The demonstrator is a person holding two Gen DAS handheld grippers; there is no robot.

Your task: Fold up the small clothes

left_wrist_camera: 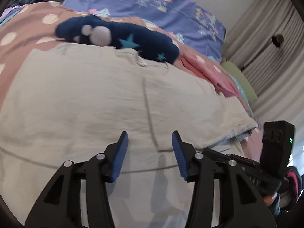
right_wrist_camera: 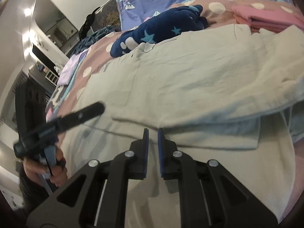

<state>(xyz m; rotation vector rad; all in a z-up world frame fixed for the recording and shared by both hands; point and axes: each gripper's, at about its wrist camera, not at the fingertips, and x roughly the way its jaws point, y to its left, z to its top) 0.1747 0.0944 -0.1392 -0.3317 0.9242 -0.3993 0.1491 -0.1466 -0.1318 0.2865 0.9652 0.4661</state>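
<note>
Both my tongs over the pale garment on the bed

My left gripper (left_wrist_camera: 150, 138) stands apart, empty above the cream garment (left_wrist_camera: 95, 98) — my right gripper (right_wrist_camera: 153, 133) is nearly closed, a slim gap, nothing between. A navy star-print piece (left_wrist_camera: 133, 39) lies just beyond the garment's far edge.

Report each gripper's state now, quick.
Left gripper: open, nothing between its jaws, above the beige garment.
Right gripper: nearly closed, narrow gap, holding nothing.
</note>
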